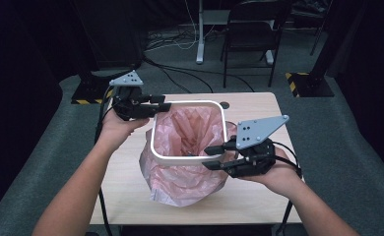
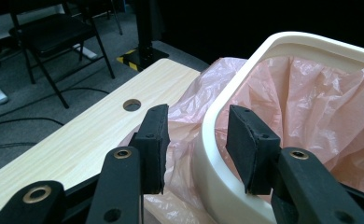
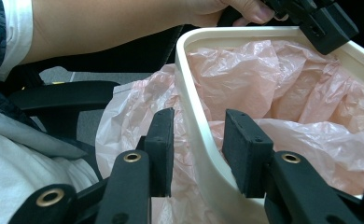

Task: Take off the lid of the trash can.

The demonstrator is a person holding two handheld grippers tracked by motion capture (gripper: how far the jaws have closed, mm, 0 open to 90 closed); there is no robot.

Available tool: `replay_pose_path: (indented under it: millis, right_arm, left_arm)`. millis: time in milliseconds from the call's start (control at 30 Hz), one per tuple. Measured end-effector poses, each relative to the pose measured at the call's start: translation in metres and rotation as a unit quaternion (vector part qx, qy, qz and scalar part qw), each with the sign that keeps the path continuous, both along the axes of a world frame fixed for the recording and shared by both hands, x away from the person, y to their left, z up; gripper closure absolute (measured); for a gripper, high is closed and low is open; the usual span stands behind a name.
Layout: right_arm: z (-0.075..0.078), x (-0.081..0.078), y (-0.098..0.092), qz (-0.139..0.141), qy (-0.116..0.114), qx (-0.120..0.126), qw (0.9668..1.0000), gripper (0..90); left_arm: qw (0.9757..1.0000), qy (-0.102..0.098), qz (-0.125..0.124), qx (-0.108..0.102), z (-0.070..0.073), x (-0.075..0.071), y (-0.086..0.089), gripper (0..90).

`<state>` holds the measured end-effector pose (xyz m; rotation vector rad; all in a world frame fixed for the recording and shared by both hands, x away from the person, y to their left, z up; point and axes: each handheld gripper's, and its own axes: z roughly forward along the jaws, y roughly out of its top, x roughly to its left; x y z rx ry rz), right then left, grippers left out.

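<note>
A white rounded-square bin rim [image 1: 189, 103] sits on the light wood table [image 1: 259, 196], with a crumpled pink plastic bag [image 1: 190, 129] inside it that spills out below. My left gripper [image 1: 161, 103] straddles the rim's far left corner. In the left gripper view the rim [image 2: 208, 140] runs between the pads [image 2: 154, 140] with gaps on both sides and bag film on the outer side, so my left gripper [image 2: 198, 126] is open. My right gripper [image 1: 208, 157] straddles the near right corner. In the right gripper view the rim [image 3: 194, 126] also stands between parted pads [image 3: 245, 154], leaving my right gripper [image 3: 199, 126] open.
A round cable hole [image 1: 224, 104] is in the table beyond the bin. Behind the table are a black folding chair [image 1: 254, 29], a white desk leg [image 1: 199, 34], floor cables [image 1: 180, 73] and two bases with yellow-black stripes [image 1: 305, 83].
</note>
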<state>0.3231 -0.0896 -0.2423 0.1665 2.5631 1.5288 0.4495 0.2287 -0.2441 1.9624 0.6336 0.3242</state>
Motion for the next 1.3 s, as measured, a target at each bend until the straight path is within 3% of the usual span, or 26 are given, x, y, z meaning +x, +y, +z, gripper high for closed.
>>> replay_pose_path:
  millis: [100,200,767,900,1300]
  right_arm:
    - [-0.001,0.002,0.002,0.002,0.004,-0.003,1.0000,64.0]
    - [-0.001,0.005,0.004,0.006,0.012,-0.003,0.9999,65.1]
    - [-0.003,0.009,0.014,0.021,0.005,-0.024,0.9995,69.8]
    - [-0.005,0.010,0.018,0.025,0.003,-0.046,0.9986,70.3]
    - [-0.004,0.014,0.022,0.033,0.004,-0.064,0.9974,76.5]
  left_arm:
    - [1.0000,0.001,0.000,0.002,-0.001,0.001,-0.002,59.5]
    - [0.9999,0.001,-0.002,0.016,-0.003,0.002,-0.004,61.0]
    - [0.9997,0.003,-0.020,0.015,-0.005,0.004,-0.008,66.8]
    - [0.9996,0.005,-0.023,0.014,-0.005,0.005,-0.010,68.2]
    - [0.9994,0.007,-0.031,0.013,-0.005,0.006,-0.010,72.8]
